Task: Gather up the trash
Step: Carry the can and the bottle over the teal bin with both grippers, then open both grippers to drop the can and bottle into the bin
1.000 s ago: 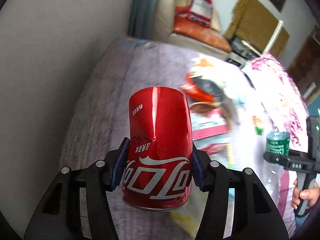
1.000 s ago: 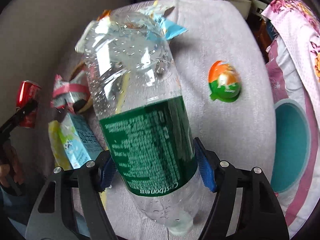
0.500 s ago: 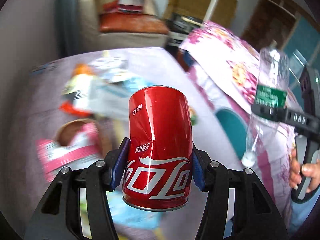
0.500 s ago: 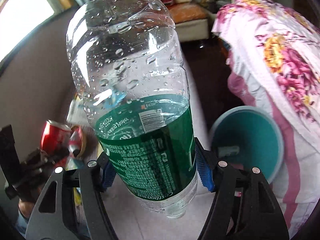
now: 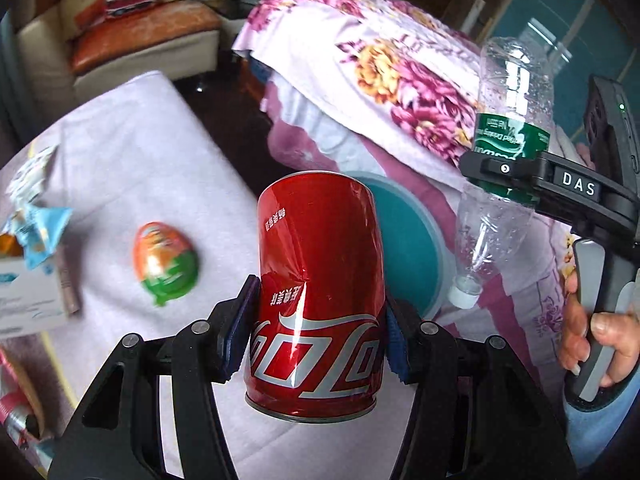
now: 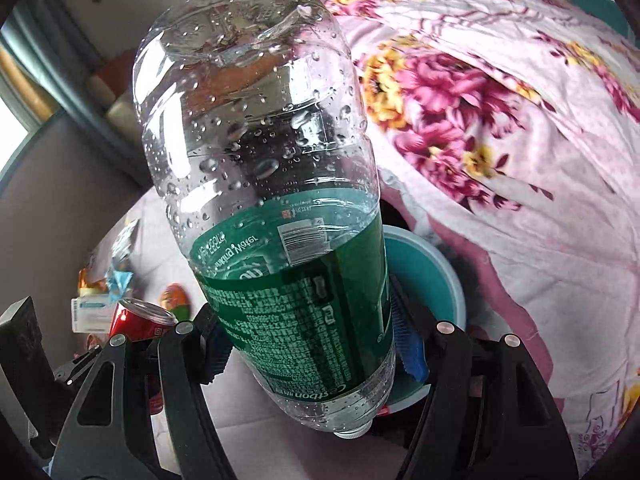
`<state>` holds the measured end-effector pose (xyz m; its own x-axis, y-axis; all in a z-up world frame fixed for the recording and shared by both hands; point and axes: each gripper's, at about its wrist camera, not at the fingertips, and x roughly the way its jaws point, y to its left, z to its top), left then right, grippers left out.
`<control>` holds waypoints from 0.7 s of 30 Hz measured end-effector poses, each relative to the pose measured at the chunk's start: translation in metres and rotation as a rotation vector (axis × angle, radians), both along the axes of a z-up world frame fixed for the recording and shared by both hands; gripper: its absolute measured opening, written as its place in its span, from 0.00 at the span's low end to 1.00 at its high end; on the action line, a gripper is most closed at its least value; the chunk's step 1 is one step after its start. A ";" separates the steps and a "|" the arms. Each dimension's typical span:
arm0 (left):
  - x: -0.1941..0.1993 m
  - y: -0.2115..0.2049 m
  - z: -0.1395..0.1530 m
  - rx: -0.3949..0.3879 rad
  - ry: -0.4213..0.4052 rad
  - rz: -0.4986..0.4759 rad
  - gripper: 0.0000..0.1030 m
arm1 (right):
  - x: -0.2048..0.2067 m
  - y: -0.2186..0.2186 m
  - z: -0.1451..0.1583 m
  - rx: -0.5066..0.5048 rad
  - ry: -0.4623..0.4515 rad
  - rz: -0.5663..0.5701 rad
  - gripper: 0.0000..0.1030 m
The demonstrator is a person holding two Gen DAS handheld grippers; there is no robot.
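Note:
My left gripper (image 5: 316, 336) is shut on a dented red Coca-Cola can (image 5: 316, 280), held upside down above the lilac-covered table (image 5: 140, 168). My right gripper (image 6: 312, 348) is shut on a clear plastic bottle with a green label (image 6: 280, 208), cap end down. The bottle (image 5: 508, 148) and right gripper (image 5: 508, 172) also show at the right of the left wrist view, beside and above the teal bin (image 5: 412, 248). In the right wrist view the bin (image 6: 428, 280) lies just behind the bottle, and the can (image 6: 136, 324) shows at lower left.
An orange-and-green egg-shaped wrapper (image 5: 166, 260), a blue snack packet (image 5: 40, 228) and a white carton (image 5: 28, 296) lie on the table. A floral quilt (image 5: 380, 64) drapes over the bed on the right. A sofa (image 5: 140, 36) stands behind.
Both grippers have swung right from the trash pile toward the teal bin, each keeping its load. The bottle has been lifted up beside the bin.

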<state>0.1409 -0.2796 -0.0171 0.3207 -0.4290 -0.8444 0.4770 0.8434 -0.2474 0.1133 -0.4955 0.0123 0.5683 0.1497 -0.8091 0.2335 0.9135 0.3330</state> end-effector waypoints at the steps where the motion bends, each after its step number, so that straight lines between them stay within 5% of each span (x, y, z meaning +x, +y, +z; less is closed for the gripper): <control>1: 0.003 -0.008 -0.004 0.004 0.007 -0.012 0.55 | 0.001 -0.006 -0.005 0.008 0.008 -0.012 0.63; 17: 0.021 -0.073 -0.053 0.058 0.092 -0.085 0.56 | 0.007 -0.049 -0.036 0.037 0.042 -0.092 0.63; 21: 0.021 -0.067 -0.055 0.061 0.088 -0.061 0.76 | 0.010 -0.048 -0.037 0.046 0.036 -0.096 0.63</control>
